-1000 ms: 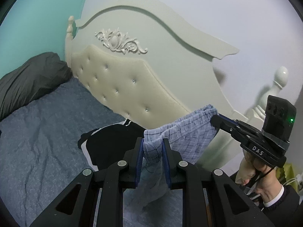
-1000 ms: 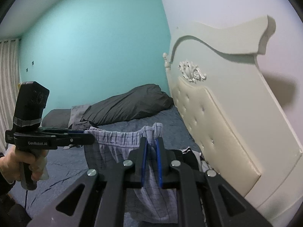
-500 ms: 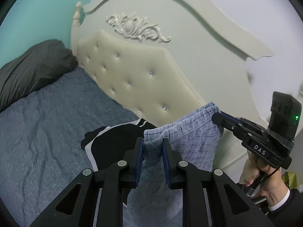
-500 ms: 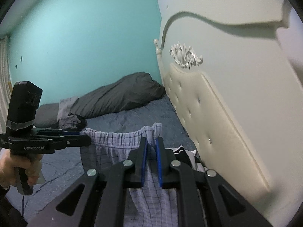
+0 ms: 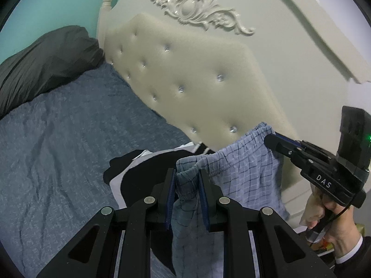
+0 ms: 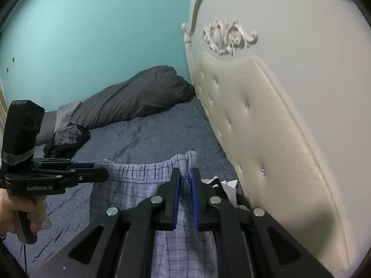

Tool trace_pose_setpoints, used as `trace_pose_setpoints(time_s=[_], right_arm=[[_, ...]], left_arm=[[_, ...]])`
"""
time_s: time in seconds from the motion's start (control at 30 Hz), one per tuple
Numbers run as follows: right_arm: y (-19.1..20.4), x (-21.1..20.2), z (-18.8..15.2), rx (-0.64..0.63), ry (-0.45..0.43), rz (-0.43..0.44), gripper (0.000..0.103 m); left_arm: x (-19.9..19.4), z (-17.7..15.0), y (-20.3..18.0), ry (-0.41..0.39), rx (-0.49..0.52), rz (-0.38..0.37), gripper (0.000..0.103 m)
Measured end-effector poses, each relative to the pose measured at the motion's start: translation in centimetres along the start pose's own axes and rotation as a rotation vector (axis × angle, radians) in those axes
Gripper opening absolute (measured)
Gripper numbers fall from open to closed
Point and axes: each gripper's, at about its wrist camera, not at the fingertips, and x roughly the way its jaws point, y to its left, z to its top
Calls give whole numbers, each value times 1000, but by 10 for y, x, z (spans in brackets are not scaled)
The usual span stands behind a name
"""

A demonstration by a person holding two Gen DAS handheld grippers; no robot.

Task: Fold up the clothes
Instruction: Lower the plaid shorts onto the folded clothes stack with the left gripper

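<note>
- Left wrist view: our left tool [image 5: 186, 191] has its blue-padded fingers closed on a bunched end of the waistband of the pale blue checked fabric shorts [image 5: 245, 173], which hang in the air above the bed.
- Same view: our right tool [image 5: 270, 139], black with "DAS" on its side, is nipped shut on the other end of that waistband, so the band spans between the two tools and the cloth drops below them.
- Same view: under the shorts a black and white garment [image 5: 143, 173] lies on the grey-blue bed sheet [image 5: 58, 139], close to the cream tufted headboard [image 5: 197, 81]; a dark grey pillow [image 5: 41, 62] rests at the far side against the turquoise wall [image 5: 58, 2].
- Right wrist view: our right tool [image 6: 185, 180] grips the gathered waistband corner, its fingers nearly together with cloth between them.
- Same view: our left tool [image 6: 102, 173], marked "GenRobot.AI", clamps the far corner; the shorts [image 6: 139, 185] hang between them, just beside the headboard [image 6: 255, 127], above the sheet [image 6: 150, 139].
</note>
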Motion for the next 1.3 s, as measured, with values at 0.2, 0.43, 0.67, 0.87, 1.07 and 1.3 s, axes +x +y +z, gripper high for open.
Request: trace_pose_setpoints(time_s=[0.2, 0.43, 0.67, 0.87, 1.07, 1.3], right_arm=[[1, 41, 3, -29, 65, -22, 9], [1, 88, -11, -51, 192, -51, 9], [-3, 108, -25, -79, 270, -73, 9], [-9, 111, -24, -25, 275, -83, 11], [-21, 87, -12, 44, 195, -74, 20], [-14, 77, -8, 14, 167, -26, 17]], left_arm=[[32, -1, 26, 46, -54, 13, 21], [74, -17, 47, 119, -108, 22, 21], [98, -31, 60, 142, -161, 5, 23], [87, -28, 63, 126, -178, -13, 40], [65, -20, 70, 79, -188, -23, 48], [60, -26, 56, 70, -123, -35, 48]])
